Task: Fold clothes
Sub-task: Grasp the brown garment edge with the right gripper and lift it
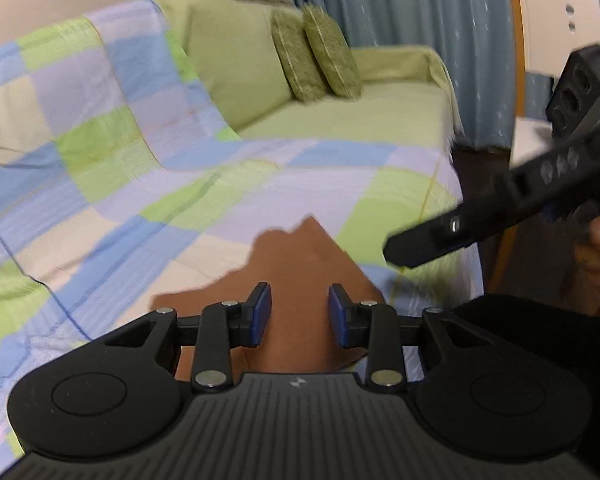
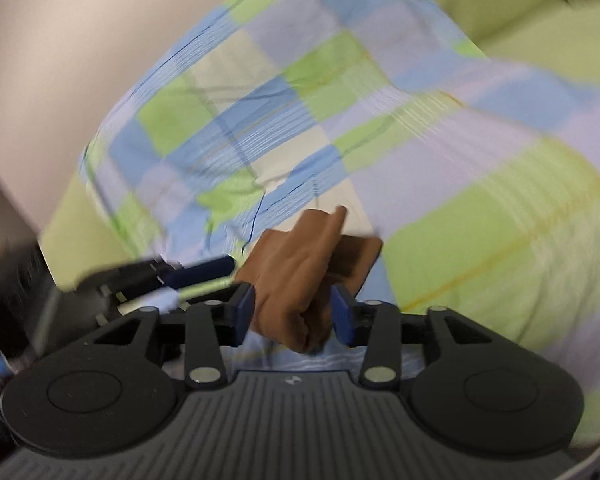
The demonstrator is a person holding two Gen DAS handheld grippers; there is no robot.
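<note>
Gathering stage, I judge: both hand-held grippers, left [image 1: 299, 312] and right [image 2: 293, 316], part-open astride the bunched brown garment [image 2: 300, 264] on the checked sofa cover [image 2: 380, 120], neither clamped; next needs a firm pinch.

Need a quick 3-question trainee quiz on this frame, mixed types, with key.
1. True or false: the left gripper is shut on the brown cloth.
2. What lies under the brown cloth? A) checked blanket B) bare wooden floor C) metal tray
3. Fill in: two ____ cushions lean against the sofa back.

Key
1. False: in the left wrist view its jaws stand apart over the cloth.
2. A
3. green
</note>
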